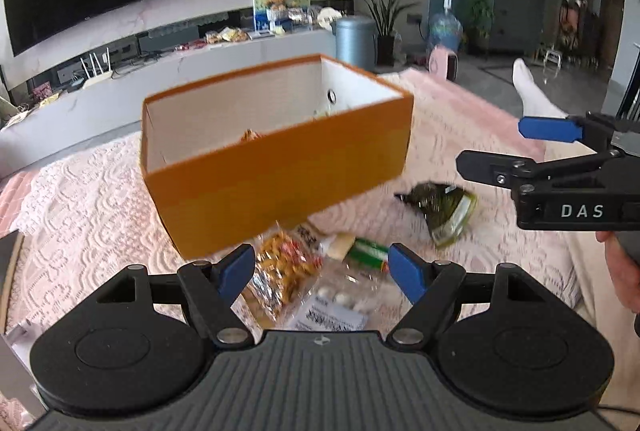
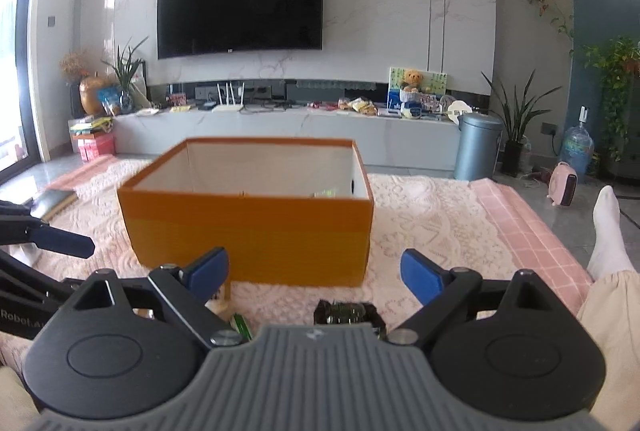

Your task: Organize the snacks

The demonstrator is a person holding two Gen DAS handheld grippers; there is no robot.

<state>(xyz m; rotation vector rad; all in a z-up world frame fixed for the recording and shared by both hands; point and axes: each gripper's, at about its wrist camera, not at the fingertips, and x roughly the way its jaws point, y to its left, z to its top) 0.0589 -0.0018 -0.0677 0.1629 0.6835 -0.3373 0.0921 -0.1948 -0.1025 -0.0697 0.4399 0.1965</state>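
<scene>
Left wrist view: my left gripper (image 1: pixel 322 269) gapes wide, empty, over snack packets (image 1: pixel 286 271) before the orange box (image 1: pixel 276 155); I should descend squarely onto one.

the box (image 1: pixel 280 167) sat on the blanket (image 1: pixel 80 199). snack packets (image 1: pixel 286 271) lay before it. a television (image 2: pixel 240 3) hung behind.

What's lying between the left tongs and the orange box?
In the left wrist view, a clear bag of orange-brown snacks lies on the pink cloth between the open left tongs and the orange box.
</scene>
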